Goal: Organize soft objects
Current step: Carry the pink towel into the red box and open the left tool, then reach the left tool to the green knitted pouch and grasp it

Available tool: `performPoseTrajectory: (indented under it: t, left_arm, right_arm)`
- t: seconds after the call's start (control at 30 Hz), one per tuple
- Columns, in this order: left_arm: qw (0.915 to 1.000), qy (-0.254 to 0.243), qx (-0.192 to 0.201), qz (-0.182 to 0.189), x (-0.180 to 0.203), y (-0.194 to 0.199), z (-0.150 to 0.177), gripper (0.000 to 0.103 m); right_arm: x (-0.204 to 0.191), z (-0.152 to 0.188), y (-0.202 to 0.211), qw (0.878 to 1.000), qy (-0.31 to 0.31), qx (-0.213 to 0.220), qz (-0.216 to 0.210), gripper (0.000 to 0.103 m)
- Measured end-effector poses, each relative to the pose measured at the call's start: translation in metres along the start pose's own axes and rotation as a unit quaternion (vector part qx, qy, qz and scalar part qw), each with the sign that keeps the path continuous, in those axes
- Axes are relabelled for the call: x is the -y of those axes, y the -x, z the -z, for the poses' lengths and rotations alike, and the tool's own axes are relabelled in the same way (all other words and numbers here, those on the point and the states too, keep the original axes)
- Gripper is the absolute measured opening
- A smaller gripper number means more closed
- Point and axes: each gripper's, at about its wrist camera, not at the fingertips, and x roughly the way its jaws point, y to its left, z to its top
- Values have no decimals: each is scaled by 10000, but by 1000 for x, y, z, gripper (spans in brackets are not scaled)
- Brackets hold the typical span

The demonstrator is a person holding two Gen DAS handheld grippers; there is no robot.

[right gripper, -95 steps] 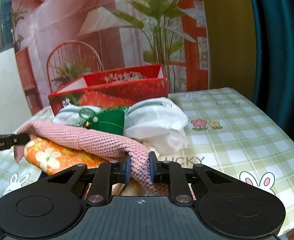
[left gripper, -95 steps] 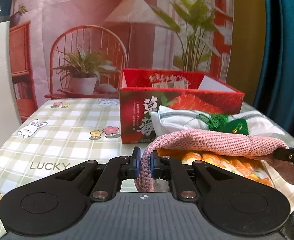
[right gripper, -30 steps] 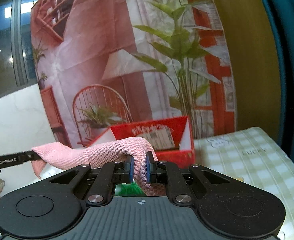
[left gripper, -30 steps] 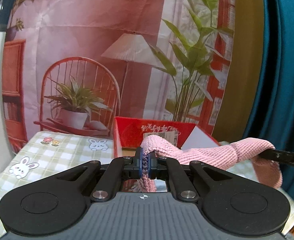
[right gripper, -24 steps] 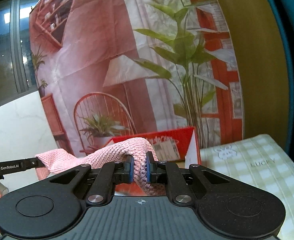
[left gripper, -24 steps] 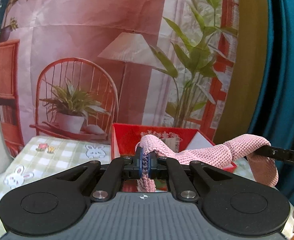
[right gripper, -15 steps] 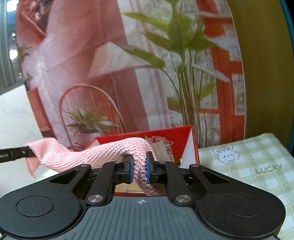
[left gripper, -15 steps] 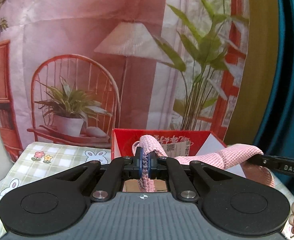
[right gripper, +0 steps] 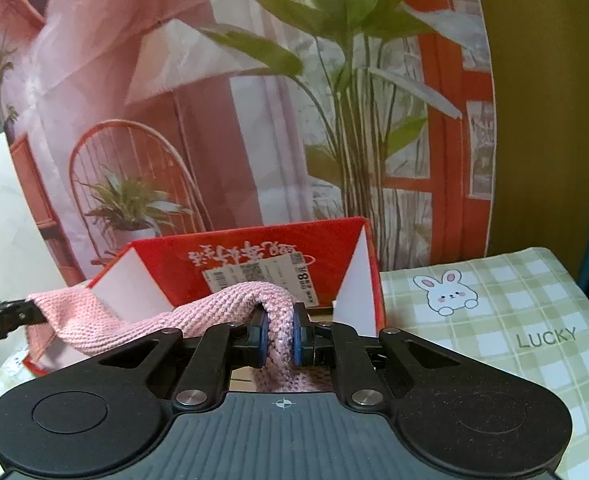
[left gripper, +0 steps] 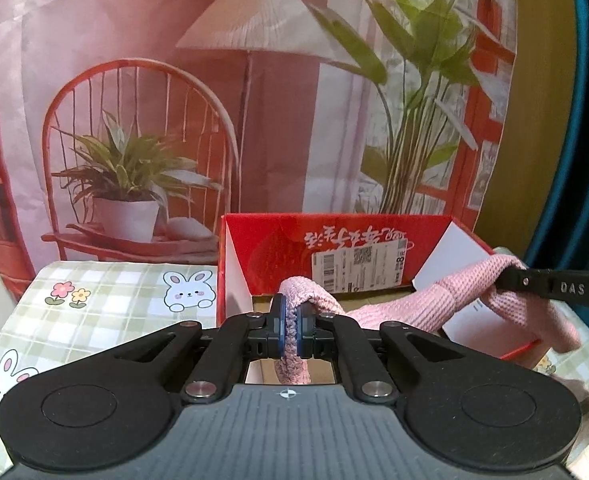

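Both the left claw and the right claw clench the pink knit cloth above the red box at 12 o'clock on the checked desk; a printed backdrop hangs behind.

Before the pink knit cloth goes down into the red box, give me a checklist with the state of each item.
1. Left gripper clamped on the pink knit cloth: ok.
2. Right gripper clamped on the other end of the cloth: ok.
3. Cloth spans between the two grippers without slipping out: ok.
4. Red box open at the top, flaps up: ok.
5. Cloth lined up over the box opening: ok; it hangs in front of and above the box floor.
6. Box floor clear: cannot tell; only a strip of brown bottom shows.
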Motion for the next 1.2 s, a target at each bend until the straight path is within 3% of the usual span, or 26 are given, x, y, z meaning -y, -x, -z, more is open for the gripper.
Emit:
performPoseTrajectory:
  t: [0.17, 0.3, 0.37, 0.43, 0.47, 0.53, 0.93, 1.2]
  left_arm:
    - [9999, 70, -144, -1, -1, -10, 3, 7]
    - [9998, -107, -189, -8, 5, -11, 4, 10]
    - [9997, -171, -191, -36, 6, -9, 4, 19]
    - [9997, -177, -148, -21, 7, -5, 3, 50]
    - [9998, -169, -112, -17, 8, -3, 2, 55]
    - [9998, -197, -52, 4, 10, 3, 1, 56]
    - [9992, -338, -133, 154, 31, 47, 7, 56]
    - [9986, -285, -318, 317, 40, 84, 39, 56]
  right_arm:
    - [10, 0, -15, 9997, -143, -175, 132, 13]
    - [12, 1, -19, 9993, -191, -244, 207, 21]
    - [13, 2, -17, 9993, -195, -233, 200, 22]
    - [12, 2, -14, 9995, -154, -208, 202, 30]
    - [12, 1, -12, 9995, -140, -196, 201, 34]
    - [11, 1, -7, 9996, -121, -159, 203, 43]
    - [-4, 8, 41, 10000, 46, -18, -4, 43]
    - [-17, 40, 94, 9997, 162, 124, -151, 43]
